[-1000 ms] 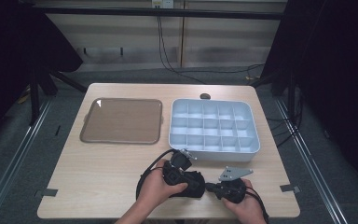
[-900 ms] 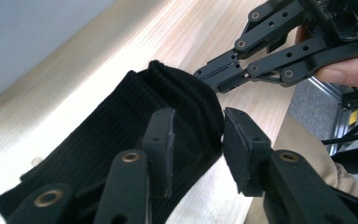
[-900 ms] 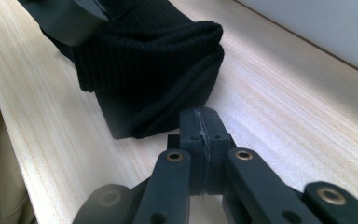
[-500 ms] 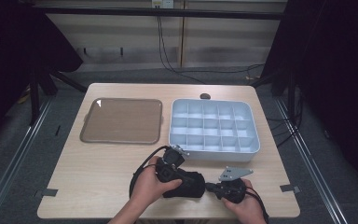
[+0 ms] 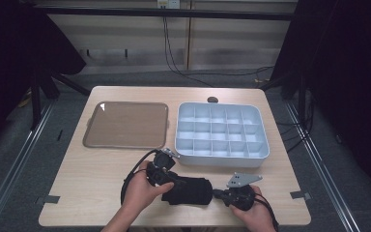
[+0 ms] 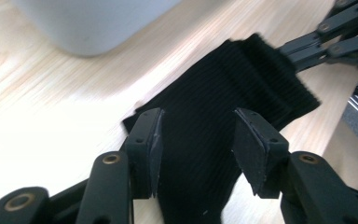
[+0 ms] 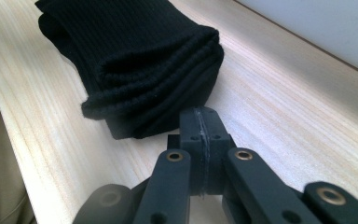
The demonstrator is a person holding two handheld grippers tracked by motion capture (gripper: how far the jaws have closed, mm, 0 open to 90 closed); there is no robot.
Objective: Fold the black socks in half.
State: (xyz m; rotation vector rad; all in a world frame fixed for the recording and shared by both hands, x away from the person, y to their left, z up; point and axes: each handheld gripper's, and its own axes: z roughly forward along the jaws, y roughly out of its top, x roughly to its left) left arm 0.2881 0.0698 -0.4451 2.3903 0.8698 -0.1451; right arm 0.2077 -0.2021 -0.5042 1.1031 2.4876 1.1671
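Folded black sock (image 5: 189, 190) lying flat on the wooden table (image 5: 87, 174), near its front edge, in front of the white compartment box (image 5: 221, 130). Left gripper (image 6: 196, 140), held low over the sock's left end, jaws parted and just opening, pads clear of the fabric between them. Right gripper (image 7: 200, 126), level at the cuff end, jaws closed together, holding nothing.
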